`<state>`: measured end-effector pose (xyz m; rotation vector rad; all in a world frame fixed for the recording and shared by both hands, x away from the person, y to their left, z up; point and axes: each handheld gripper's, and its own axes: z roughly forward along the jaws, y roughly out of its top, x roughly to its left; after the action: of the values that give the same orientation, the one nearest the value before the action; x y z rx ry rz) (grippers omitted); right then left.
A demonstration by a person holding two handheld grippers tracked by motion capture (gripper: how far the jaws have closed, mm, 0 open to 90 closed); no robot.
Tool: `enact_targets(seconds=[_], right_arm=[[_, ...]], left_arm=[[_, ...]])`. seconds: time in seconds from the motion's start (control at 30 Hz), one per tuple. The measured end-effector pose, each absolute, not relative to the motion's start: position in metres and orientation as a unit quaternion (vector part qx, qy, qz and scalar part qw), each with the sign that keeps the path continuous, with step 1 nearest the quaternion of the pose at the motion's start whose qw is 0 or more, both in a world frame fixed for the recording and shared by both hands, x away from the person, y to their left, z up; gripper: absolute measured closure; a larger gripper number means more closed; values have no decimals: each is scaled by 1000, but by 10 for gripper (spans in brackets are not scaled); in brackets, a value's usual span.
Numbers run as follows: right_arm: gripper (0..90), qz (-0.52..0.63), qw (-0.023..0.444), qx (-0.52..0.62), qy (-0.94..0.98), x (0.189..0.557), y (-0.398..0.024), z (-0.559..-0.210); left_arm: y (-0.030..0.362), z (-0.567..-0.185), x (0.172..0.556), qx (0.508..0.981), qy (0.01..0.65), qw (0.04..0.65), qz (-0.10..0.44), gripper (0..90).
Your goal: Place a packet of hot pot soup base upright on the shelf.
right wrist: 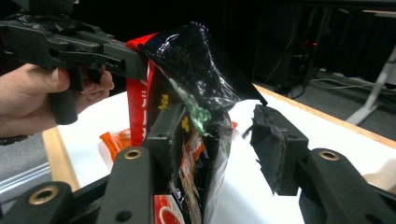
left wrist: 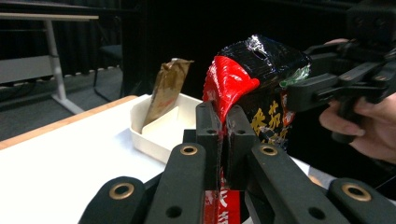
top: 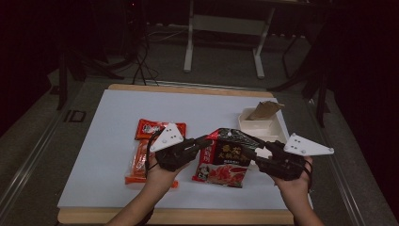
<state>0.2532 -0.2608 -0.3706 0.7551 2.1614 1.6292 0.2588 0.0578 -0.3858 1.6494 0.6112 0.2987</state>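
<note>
**Fingers on a noodle packet: one edge pinched, the other not yet clamped**

Fingers (left wrist: 208, 135) of the left gripper (top: 203, 142) are seen pressed together on the red side edge of the noodle packet (top: 225, 157), which is held upright just above the white table (top: 103, 141), between the two hands. At the right gripper (top: 260, 153), the packet's far edge lies between the jaws, against one pad, while the other pad (right wrist: 275, 149) stands apart from the film; no grip is made there. The packet is judged light, thin-walled and slippery, its film crumpling readily and its contents brittle if squeezed. Hold is best taken on the flat sealed margins, not the filled middle. Farther left, orange sachets (top: 141, 162) lie on the table; beyond, a white tray (top: 256, 125) holds a brown pouch (top: 265, 110).
</note>
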Motion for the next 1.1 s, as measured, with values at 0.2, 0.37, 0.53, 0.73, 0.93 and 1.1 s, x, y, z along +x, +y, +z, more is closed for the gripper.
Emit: enact_targets(seconds=[0.2, 0.37, 0.53, 0.73, 0.93, 1.1], right_arm=[[679, 576, 151, 258, 761, 256, -259, -369], [769, 571, 144, 244, 770, 257, -260, -367], [781, 572, 129, 242, 773, 260, -262, -366], [782, 572, 130, 231, 776, 260, -262, -360], [781, 580, 129, 225, 773, 262, -268, -354], [781, 580, 131, 226, 772, 266, -272, -352]], left_arm=[[53, -387, 258, 718, 267, 628, 133, 879], [56, -389, 263, 723, 269, 626, 116, 876], [59, -391, 269, 729, 259, 626, 95, 860], [66, -391, 274, 721, 245, 644, 71, 782], [77, -391, 275, 703, 260, 658, 72, 481], [85, -389, 270, 704, 261, 654, 89, 320]])
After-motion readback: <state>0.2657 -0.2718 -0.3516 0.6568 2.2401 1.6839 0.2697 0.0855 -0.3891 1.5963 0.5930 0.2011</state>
